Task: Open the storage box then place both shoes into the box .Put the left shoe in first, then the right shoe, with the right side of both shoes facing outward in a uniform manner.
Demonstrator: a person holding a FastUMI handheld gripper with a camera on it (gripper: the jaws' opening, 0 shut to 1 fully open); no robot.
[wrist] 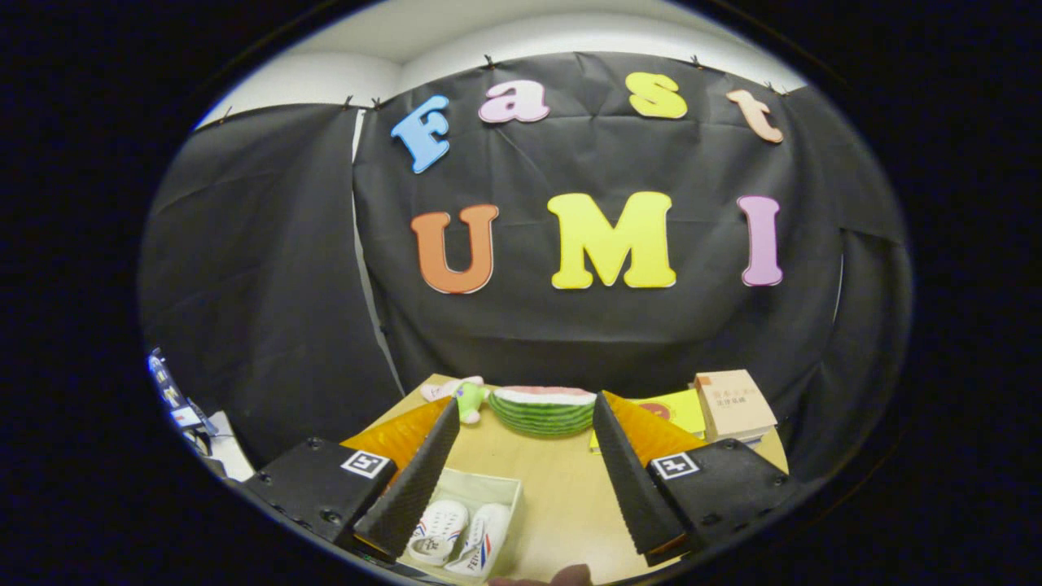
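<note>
wooden table (562,488) between spread claw (529,456)

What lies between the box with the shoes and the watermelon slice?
Bare tabletop. In the gripper view, nothing sits between the box, holding both shoes, and the watermelon slice. The gripper is open, gripping nothing.

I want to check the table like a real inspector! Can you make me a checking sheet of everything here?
Surface: light wooden table, bare between the fingers.
Job's things: open box below the left finger; two white shoes lie side by side inside it.
Clutter: watermelon toy and small plush at the far edge; books and a yellow sheet beyond the right finger.
Gripper: gripper open, holding nothing, raised above the table.
Cables: nothing seen.
Surroundings: black cloth wall; some equipment far left, too small to tell.
</note>
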